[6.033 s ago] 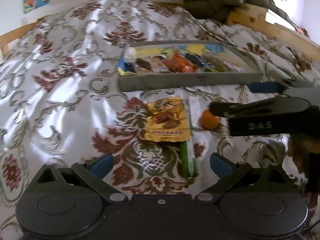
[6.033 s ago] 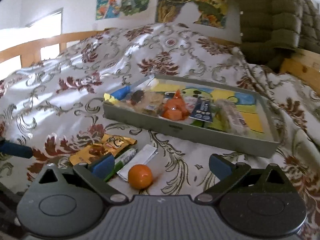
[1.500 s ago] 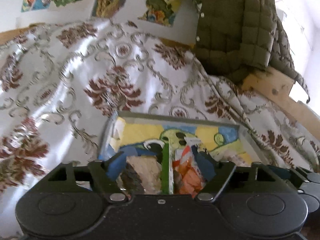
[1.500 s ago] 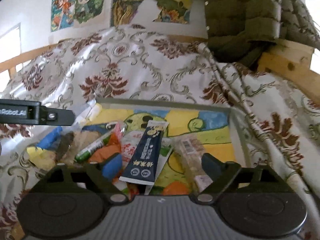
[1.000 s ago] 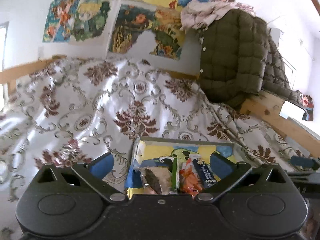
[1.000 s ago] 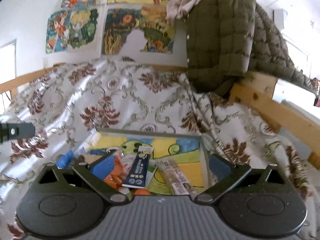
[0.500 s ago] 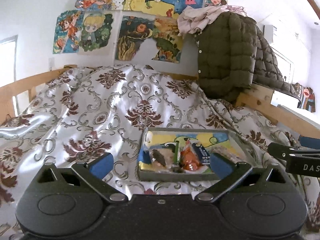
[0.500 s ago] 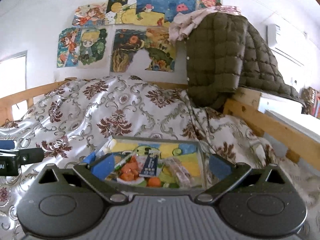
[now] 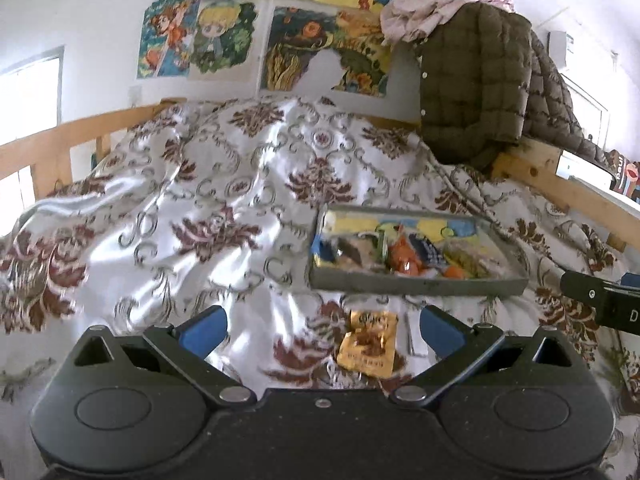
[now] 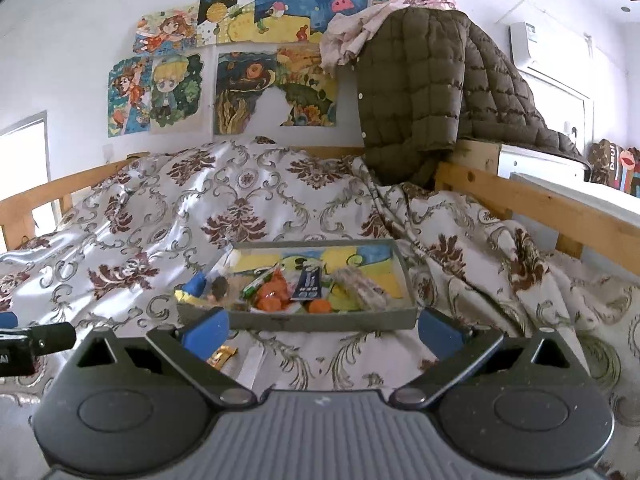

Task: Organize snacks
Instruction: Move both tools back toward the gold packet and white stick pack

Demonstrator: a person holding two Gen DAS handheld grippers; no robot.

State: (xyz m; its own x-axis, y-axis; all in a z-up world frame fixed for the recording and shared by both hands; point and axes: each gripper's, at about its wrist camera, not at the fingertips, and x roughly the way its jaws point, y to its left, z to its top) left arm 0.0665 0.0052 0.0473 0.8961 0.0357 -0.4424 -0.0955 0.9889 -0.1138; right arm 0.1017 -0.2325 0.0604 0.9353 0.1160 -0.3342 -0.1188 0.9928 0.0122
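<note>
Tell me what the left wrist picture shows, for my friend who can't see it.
A grey tray full of snacks sits on a flowery bedspread, with a yellow snack packet still lying on the cover in front of it. The open left gripper hovers above the packet, empty.

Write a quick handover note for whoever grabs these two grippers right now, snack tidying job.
Left gripper: open, empty, hovering over the bedspread.
Right gripper: open, empty, facing the tray.
Done: the tray holds most snacks, including the green stick, the orange ball and the dark blue packet.
Left: the yellow packet and the white wrapper lie on the bedspread in front of the tray; put both in.
</note>
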